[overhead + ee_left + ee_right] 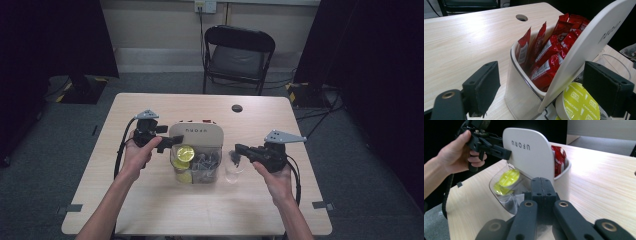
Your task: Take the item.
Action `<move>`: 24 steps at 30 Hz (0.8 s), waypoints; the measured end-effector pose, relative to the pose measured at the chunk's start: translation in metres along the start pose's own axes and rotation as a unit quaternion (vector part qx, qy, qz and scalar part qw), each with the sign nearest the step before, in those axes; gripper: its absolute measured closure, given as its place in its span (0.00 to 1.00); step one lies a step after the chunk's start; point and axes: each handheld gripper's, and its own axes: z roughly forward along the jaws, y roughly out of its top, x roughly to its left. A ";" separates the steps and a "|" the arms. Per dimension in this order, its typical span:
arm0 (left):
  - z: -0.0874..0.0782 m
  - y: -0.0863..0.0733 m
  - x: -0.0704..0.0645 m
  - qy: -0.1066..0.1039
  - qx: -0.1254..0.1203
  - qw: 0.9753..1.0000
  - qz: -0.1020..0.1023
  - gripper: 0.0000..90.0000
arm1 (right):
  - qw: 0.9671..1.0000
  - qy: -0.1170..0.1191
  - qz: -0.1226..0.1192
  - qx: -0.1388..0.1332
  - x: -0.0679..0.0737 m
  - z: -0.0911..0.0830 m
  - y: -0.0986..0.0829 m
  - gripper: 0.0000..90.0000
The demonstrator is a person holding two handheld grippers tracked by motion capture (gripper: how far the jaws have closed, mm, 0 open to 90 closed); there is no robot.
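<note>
Cream-white plastic forms the storage box (196,134) at the middle of the wooden table (150,205): its rear tub holds upright red sachets (550,53), while the clear front compartment (506,197) holds yellow-lidded capsules (577,103) and some clear-wrapped items I cannot identify. The left gripper (167,143) sits at the box's left side with jaws spread wide, one on either side of the raised white lid (531,155). The right gripper (239,150), jaws pressed together with nothing visible between them, points at a clear cup (234,172) just right of the box.
</note>
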 end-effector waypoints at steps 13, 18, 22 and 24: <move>0.000 0.000 0.000 0.002 0.002 1.000 0.000 0.16 | 1.000 -0.017 0.015 0.018 -0.013 0.003 -0.017 1.00; 0.000 -0.001 -0.001 0.002 0.001 1.000 0.000 0.17 | 0.999 -0.018 0.014 0.029 -0.014 0.010 -0.020 1.00; 0.000 -0.001 -0.001 0.005 0.004 1.000 0.003 0.17 | 0.999 -0.018 0.011 0.039 -0.015 0.015 -0.023 1.00; 0.001 -0.002 -0.001 0.003 0.004 1.000 0.002 0.17 | 0.999 -0.018 0.014 0.045 -0.016 0.017 -0.025 1.00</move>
